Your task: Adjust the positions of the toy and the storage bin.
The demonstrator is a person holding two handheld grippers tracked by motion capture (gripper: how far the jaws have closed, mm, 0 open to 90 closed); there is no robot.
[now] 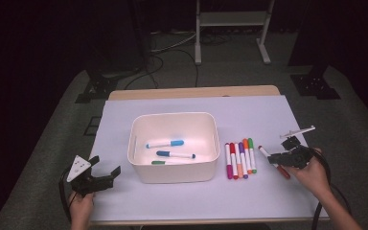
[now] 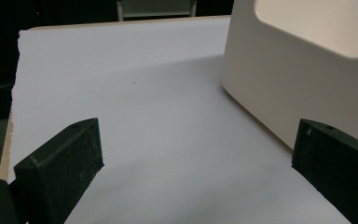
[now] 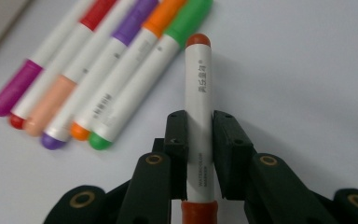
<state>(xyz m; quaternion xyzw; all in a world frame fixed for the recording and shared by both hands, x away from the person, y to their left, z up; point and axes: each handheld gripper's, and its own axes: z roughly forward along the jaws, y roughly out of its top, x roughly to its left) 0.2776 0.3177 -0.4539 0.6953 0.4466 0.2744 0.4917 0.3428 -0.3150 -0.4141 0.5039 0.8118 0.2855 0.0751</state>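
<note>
My right gripper (image 1: 274,160) is shut on a white marker with red ends (image 1: 283,171), held just above the white sheet to the right of a row of markers. In the right gripper view the red marker (image 3: 198,74) runs lengthwise between the two pads of my right gripper (image 3: 199,130), pointing away. My left gripper (image 1: 106,164) stands open near the front left of the table, beside the white box (image 1: 175,116). In the left gripper view nothing lies between the wide-apart jaws of the left gripper (image 2: 198,140), and the box wall (image 2: 284,79) rises at the right.
Three markers lie in the box: light blue (image 1: 165,143), dark blue (image 1: 175,154), green (image 1: 165,162). Several markers (image 1: 239,159) lie side by side right of the box, seen close up (image 3: 98,79). A white sheet (image 1: 249,191) covers the table.
</note>
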